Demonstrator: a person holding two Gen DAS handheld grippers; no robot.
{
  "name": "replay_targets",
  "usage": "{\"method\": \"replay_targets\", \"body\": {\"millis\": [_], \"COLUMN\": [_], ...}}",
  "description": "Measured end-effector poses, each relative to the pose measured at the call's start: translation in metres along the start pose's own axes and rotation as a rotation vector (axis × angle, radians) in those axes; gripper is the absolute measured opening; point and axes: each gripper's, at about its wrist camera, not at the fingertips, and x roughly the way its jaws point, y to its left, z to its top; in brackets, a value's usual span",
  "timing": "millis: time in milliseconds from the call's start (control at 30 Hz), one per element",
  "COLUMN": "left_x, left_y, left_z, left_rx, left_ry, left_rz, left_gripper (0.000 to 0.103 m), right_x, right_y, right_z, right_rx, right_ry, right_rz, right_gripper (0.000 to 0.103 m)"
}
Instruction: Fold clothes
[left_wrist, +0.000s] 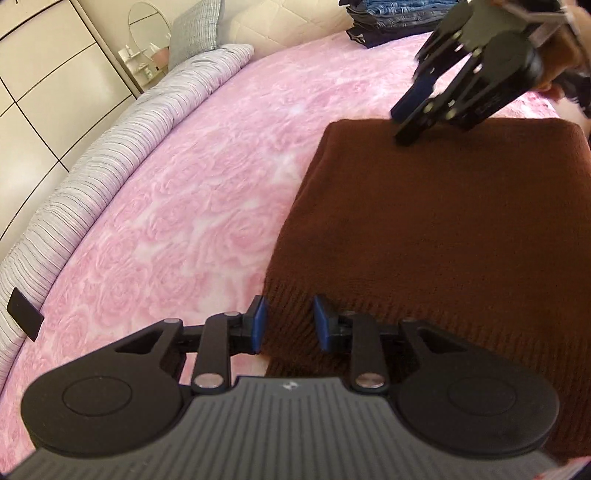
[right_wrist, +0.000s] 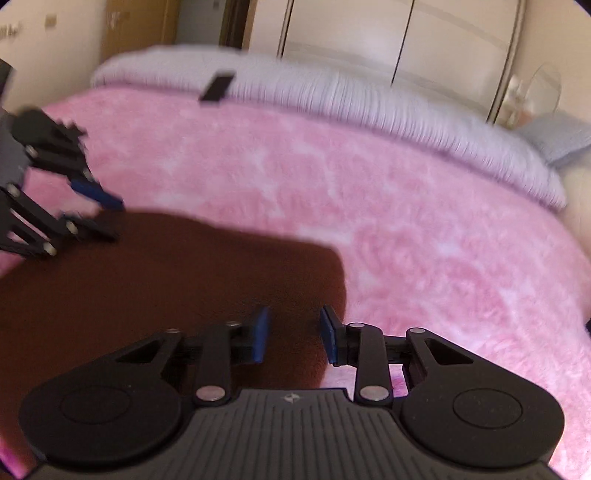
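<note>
A brown knit garment (left_wrist: 443, 229) lies folded into a rectangle on the pink bedspread (left_wrist: 207, 177); it also shows in the right wrist view (right_wrist: 166, 280). My left gripper (left_wrist: 288, 323) is open and empty over the garment's near left corner, above its ribbed hem. My right gripper (right_wrist: 293, 334) is open and empty over the garment's opposite corner. In the left wrist view the right gripper (left_wrist: 410, 122) hovers at the garment's far edge. In the right wrist view the left gripper (right_wrist: 103, 218) sits at the garment's far left edge.
A rolled striped grey duvet (left_wrist: 110, 155) runs along the bed's far side, with a small black object (left_wrist: 24, 314) on it. A stack of folded jeans (left_wrist: 391, 18) sits at the bed's far end. Grey pillows (left_wrist: 195, 33), a round mirror and cupboards stand beyond.
</note>
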Motion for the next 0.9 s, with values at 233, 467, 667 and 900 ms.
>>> {"method": "replay_targets", "body": {"millis": [233, 467, 667, 900], "left_x": [0.008, 0.008, -0.021, -0.031], "left_y": [0.007, 0.017, 0.015, -0.017], "left_z": [-0.002, -0.002, 0.006, -0.007], "left_rx": [-0.041, -0.111, -0.189, -0.195], "left_ry": [-0.010, -0.012, -0.035, 0.020], "left_rz": [-0.036, -0.041, -0.023, -0.026], "left_gripper": [0.025, 0.025, 0.025, 0.025], "right_x": [0.031, 0.064, 0.040, 0.002], "right_y": [-0.024, -0.032, -0.036, -0.019], "right_z": [0.028, 0.033, 0.034, 0.007], "right_rx": [0.101, 0.124, 0.201, 0.237], "right_ry": [-0.015, 0.073, 0.057, 0.085], "right_rz": [0.010, 0.035, 0.059, 0.099], "right_gripper": [0.027, 0.028, 0.028, 0.028]}}
